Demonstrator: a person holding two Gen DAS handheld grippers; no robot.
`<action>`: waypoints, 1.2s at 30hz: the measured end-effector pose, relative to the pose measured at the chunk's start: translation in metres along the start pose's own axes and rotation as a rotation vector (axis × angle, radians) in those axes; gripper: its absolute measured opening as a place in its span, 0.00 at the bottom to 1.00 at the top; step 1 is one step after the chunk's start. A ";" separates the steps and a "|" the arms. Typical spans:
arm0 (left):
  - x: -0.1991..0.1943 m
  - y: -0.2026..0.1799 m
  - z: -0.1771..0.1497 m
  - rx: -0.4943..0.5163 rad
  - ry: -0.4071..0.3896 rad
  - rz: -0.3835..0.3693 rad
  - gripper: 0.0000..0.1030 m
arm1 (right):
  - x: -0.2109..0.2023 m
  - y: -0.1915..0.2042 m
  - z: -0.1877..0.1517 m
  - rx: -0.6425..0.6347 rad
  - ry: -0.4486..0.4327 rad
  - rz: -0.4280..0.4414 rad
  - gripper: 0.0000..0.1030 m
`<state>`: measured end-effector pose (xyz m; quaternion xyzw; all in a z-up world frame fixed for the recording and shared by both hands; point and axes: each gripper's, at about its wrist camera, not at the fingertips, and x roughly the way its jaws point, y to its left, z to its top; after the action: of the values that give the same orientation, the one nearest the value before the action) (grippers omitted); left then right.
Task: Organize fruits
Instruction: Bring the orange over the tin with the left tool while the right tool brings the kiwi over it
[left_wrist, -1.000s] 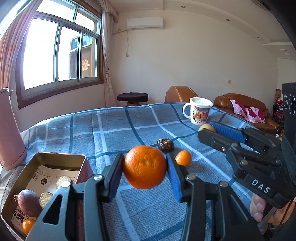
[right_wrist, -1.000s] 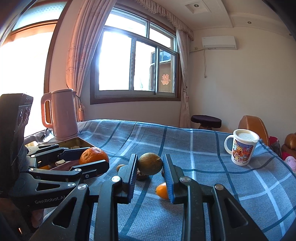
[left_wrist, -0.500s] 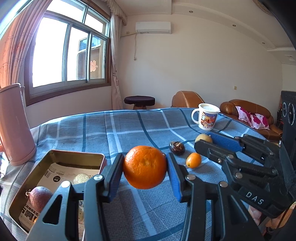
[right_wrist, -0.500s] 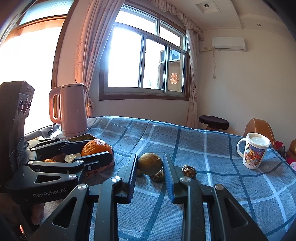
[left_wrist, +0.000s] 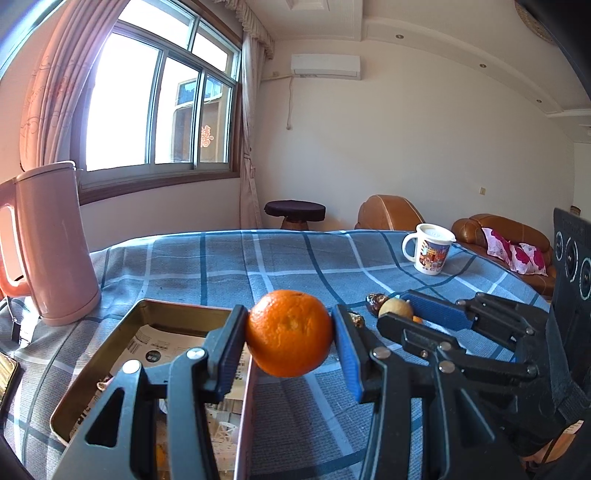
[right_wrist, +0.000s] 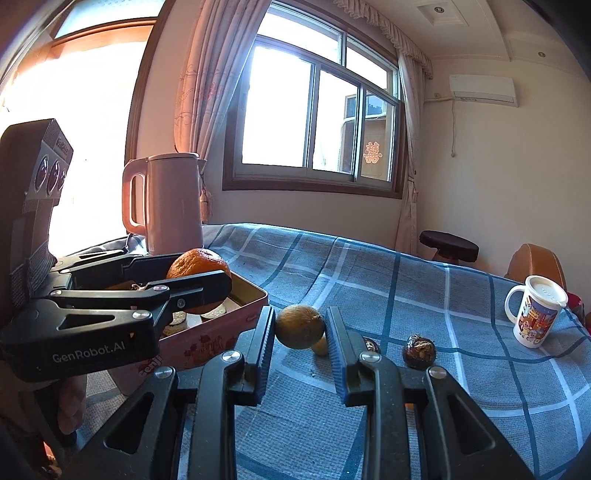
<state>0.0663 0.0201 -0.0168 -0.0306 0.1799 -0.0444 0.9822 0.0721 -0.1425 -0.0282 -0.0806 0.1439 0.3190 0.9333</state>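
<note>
Both tongs point slightly downward, side by side: left tongs (left_wrist: 290, 345) and right tongs (right_wrist: 300, 326) each clamped on something.

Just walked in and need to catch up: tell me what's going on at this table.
A person is sorting fruit with a gripper in each hand. The left gripper holds an orange at the edge of the tin box. The right gripper holds a yellow-green fruit above the blue checked cloth.
</note>
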 end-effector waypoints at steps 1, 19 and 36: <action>-0.001 0.003 0.000 -0.004 -0.002 0.004 0.47 | 0.002 0.002 0.001 -0.005 0.002 0.007 0.29; -0.021 0.054 -0.005 -0.063 0.001 0.095 0.47 | 0.025 0.055 0.020 -0.094 0.009 0.094 0.29; -0.023 0.088 -0.016 -0.100 0.053 0.168 0.47 | 0.042 0.088 0.025 -0.130 0.038 0.167 0.29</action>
<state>0.0461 0.1088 -0.0306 -0.0634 0.2096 0.0462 0.9746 0.0547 -0.0431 -0.0231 -0.1350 0.1470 0.4027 0.8933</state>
